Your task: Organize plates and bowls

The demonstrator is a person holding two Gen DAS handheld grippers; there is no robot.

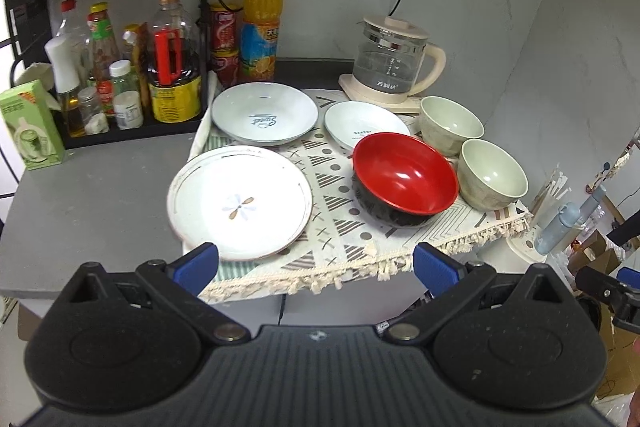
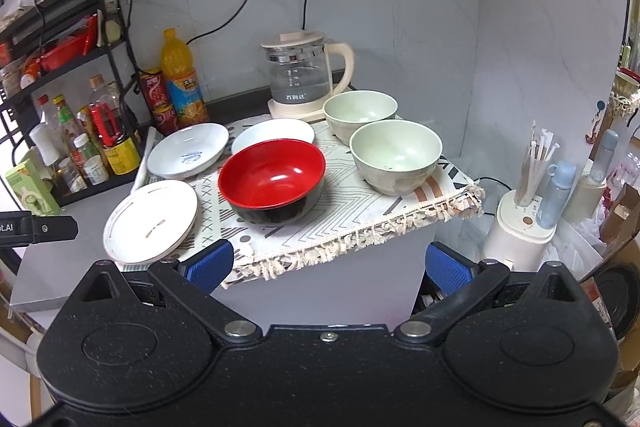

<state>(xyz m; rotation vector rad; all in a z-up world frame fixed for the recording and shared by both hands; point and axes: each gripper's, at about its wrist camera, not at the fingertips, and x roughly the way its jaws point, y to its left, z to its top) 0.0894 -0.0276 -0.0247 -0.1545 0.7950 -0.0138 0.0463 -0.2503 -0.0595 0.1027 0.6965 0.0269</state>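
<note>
Hovering wide apart and empty, both tongs (image 1: 316,267) (image 2: 328,265) face the upright red bowl (image 1: 404,179).

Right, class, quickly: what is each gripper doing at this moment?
Left gripper: open, holding nothing, short of the flower plate.
Right gripper: open, holding nothing.
</note>
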